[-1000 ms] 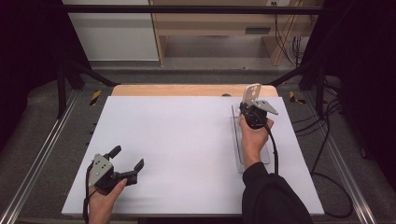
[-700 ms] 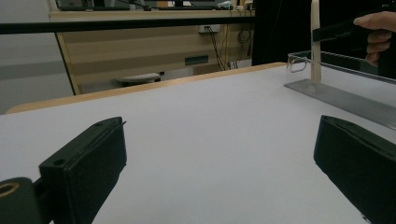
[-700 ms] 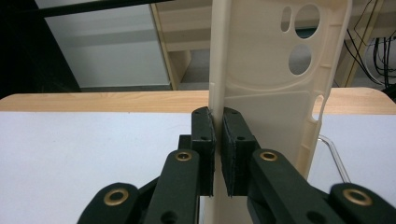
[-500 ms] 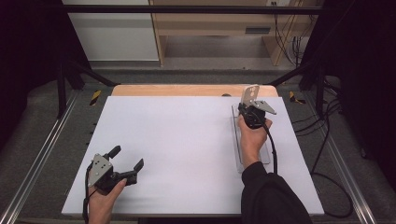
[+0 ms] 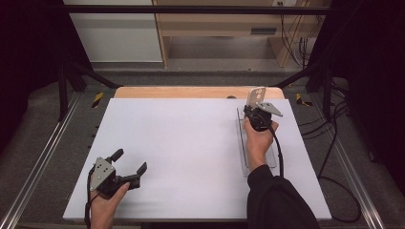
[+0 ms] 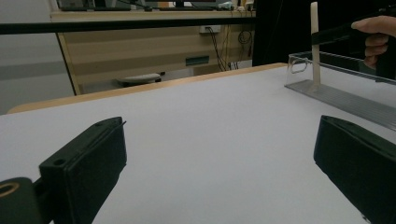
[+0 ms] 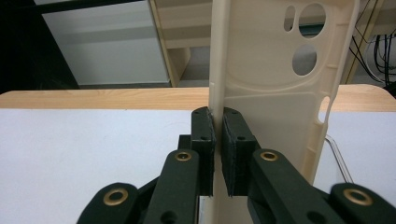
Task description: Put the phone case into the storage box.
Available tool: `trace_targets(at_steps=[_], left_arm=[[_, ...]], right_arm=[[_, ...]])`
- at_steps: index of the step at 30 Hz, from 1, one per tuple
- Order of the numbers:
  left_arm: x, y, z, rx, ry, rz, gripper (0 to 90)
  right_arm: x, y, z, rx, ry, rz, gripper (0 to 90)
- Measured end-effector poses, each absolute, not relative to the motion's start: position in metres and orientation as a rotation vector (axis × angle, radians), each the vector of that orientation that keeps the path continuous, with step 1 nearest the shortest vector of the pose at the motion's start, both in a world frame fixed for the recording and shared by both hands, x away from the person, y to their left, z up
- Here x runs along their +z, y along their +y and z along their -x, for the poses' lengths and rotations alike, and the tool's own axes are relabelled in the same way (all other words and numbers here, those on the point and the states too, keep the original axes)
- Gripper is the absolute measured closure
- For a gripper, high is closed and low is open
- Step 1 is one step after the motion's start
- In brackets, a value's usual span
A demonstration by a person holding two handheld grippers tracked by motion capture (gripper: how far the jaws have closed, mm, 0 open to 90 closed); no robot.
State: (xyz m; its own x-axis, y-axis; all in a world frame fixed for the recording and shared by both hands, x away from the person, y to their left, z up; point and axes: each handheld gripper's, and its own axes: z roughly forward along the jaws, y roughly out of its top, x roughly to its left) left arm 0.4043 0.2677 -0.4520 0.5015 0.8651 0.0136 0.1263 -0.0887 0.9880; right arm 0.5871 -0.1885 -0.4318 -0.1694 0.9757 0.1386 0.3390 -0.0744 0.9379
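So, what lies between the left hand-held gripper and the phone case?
Only bare white table, in the high view, between the left hand-held gripper and the phone case.

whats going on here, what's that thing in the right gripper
A person works at a white table with a gripper in each hand. The right gripper is shut on the edge of a cream plastic phone case, holding it upright over the far end of a clear plastic tray at the table's right side. The left gripper rests near the front left corner, its fingers wide open with nothing between them.

Black hand-held gripper (image 7: 218, 154), brass screws
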Motion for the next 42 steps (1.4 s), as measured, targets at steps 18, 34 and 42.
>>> trace_targets(at_steps=[18, 34, 42], left_arm=[[-0.452, 0.267, -0.404, 0.784, 0.882, -1.556, 2.3], [-0.452, 0.267, -0.404, 0.786, 0.882, -1.557, 2.3], [-0.451, 0.266, -0.403, 0.785, 0.880, -1.556, 2.4]], right_arm=[[-0.435, -0.186, -0.590, 1.241, 1.571, -1.402, 84.6], [-0.436, -0.183, -0.595, 1.241, 1.586, -1.384, 85.6], [-0.427, -0.176, -0.599, 1.240, 1.592, -1.352, 85.8]])
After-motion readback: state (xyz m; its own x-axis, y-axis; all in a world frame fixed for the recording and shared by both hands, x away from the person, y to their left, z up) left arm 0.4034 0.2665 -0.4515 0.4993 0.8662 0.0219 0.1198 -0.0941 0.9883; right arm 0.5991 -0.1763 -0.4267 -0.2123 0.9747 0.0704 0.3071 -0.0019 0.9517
